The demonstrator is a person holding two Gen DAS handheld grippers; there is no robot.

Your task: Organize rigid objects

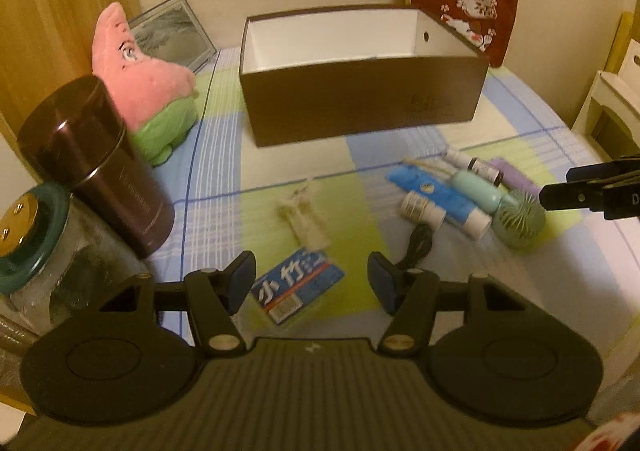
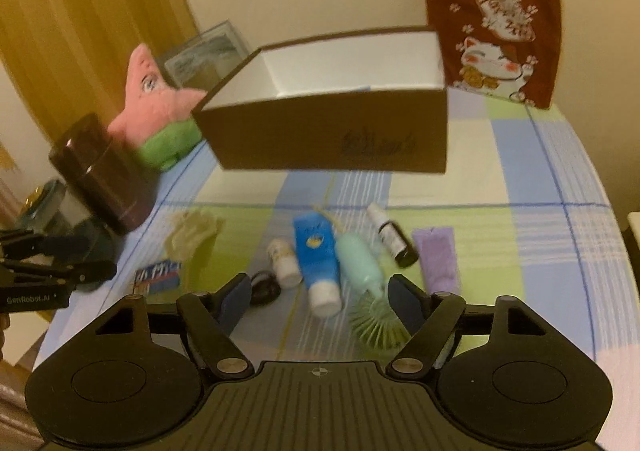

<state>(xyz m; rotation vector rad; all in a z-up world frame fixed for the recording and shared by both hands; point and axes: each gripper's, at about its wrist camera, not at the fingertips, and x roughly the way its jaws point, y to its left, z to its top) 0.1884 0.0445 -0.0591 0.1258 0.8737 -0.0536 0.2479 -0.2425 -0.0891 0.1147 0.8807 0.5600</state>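
Checked bedsheet [image 1: 520, 123] carrying brown box [image 1: 360, 107] far, left gripper [image 1: 311, 283] hanging open over blue packet [image 1: 298, 291], right gripper [image 2: 316, 297] gaping empty above blue tube [image 2: 318, 263].

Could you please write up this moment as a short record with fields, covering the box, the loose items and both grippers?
surface: checked cloth in blue, green and white
box: brown box, open top, white inside, nothing visible in it
loose items: blue tube, mint brush, dark dropper bottle, small white bottle, purple pouch, blue packet
left gripper: open, above the blue packet, holding nothing
right gripper: open, over the blue tube and brush, holding nothing
bystanders: pink plush, dark canister
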